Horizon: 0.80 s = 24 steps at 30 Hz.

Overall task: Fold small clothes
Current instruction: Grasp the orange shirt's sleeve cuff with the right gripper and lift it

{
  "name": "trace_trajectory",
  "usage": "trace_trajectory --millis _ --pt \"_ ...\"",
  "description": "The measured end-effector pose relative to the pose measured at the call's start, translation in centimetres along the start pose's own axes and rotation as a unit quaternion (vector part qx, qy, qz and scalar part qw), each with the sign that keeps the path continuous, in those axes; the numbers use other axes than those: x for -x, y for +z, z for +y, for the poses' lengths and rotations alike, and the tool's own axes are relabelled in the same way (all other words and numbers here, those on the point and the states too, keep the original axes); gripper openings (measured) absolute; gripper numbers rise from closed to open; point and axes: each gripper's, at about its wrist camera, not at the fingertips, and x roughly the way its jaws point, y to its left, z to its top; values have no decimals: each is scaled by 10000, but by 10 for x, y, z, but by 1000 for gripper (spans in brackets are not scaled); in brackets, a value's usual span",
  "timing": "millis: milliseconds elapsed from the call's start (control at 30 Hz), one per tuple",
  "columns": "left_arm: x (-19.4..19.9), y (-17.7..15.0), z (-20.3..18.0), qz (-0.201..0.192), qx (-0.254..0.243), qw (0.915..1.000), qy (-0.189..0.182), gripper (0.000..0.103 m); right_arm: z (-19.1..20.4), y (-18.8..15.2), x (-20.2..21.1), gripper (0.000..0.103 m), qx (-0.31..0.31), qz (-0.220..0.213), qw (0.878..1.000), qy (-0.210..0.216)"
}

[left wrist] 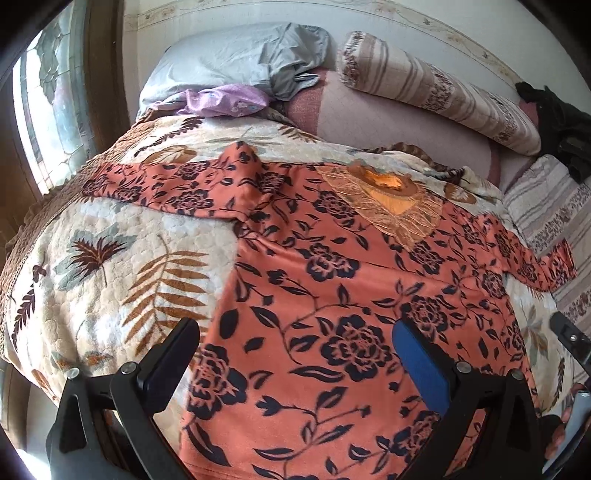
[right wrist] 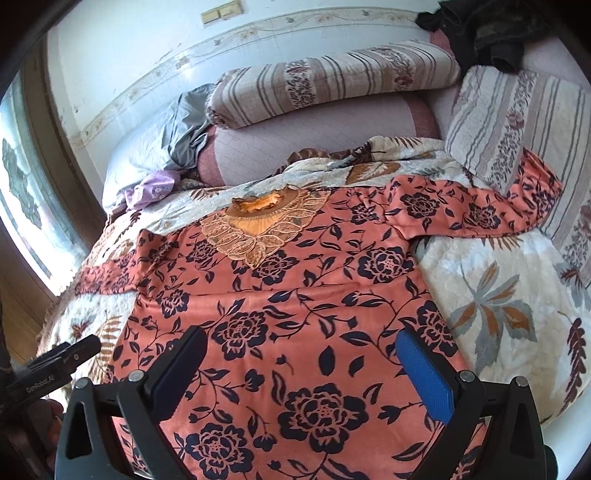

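Right wrist view alone shows wall switches [right wrist: 222,14] — above the floral top [right wrist: 295,295].

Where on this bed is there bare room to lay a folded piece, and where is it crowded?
Bare blanket lies left of the orange floral top, below its left sleeve. Another patch lies right of the top, under the right sleeve, bordered by the striped cushion. The head end is crowded with pillows.

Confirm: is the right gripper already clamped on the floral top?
No. In the right wrist view the right gripper has its jaws spread wide above the orange floral top, which lies flat on the leaf-print blanket.
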Motion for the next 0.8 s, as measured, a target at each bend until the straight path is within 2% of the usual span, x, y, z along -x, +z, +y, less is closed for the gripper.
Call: trace_trajectory --millis 133,233,333,433,467,500,600,700,800 --pt "-27 17 53 52 489 9978 453 103 -82 25 -10 103 -863 -115 9962 65" --pt "-45 27 88 40 807 9939 748 103 -157 49 -22 103 -1505 -152 9882 -252" --pt "-62 37 116 3 1135 9892 930 103 -232 72 -30 102 -2073 -298 9753 -706" --pt "-79 45 135 -65 1381 9849 1043 103 -298 96 -42 102 -2637 -375 9589 -973" --pt "-85 47 139 -59 1418 9841 1071 103 -316 103 -48 97 -2766 -381 9549 -1009" --pt "-91 48 142 -56 1436 9835 1103 103 -332 111 -53 88 -2821 -370 9526 -1076" --pt "-105 46 149 2 1460 9819 1210 103 -358 135 -70 71 -2659 -303 9499 -1614" --pt "-112 46 153 54 1576 9801 1203 103 -375 156 -82 71 -2598 -385 9383 -2249" --pt "-116 48 153 64 1592 9802 1172 103 -383 173 -83 71 -2525 -776 9236 -2779"
